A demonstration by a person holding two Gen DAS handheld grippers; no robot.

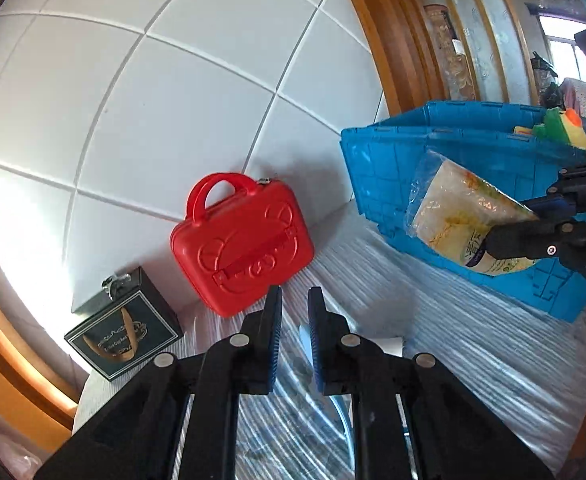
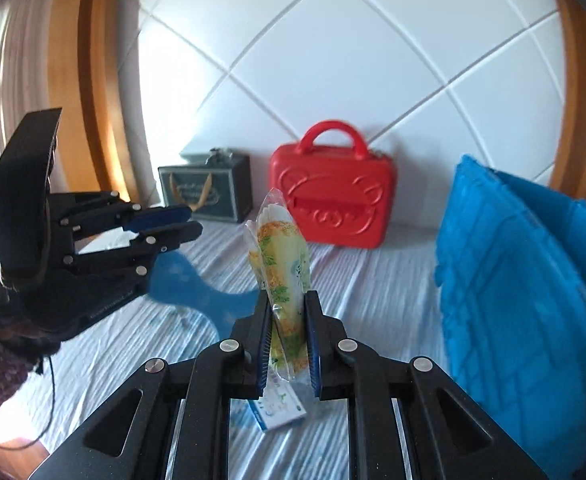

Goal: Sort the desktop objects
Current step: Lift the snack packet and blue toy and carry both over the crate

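Observation:
My right gripper (image 2: 287, 304) is shut on a clear yellow-green snack packet (image 2: 281, 256) and holds it upright above the table. In the left wrist view the packet (image 1: 465, 216) hangs in front of the blue crate (image 1: 377, 168), held by the right gripper (image 1: 509, 220). My left gripper (image 1: 295, 300) is empty, its jaws nearly closed with a narrow gap, hovering above the table in front of the red toy suitcase (image 1: 241, 244). It shows at the left of the right wrist view (image 2: 191, 222).
A dark gift box (image 1: 125, 328) stands left of the red suitcase (image 2: 333, 192), both against the tiled wall. The blue crate (image 2: 525, 288) at right holds a colourful toy (image 1: 573, 128). A small box (image 2: 281, 412) lies on the striped cloth under the right gripper.

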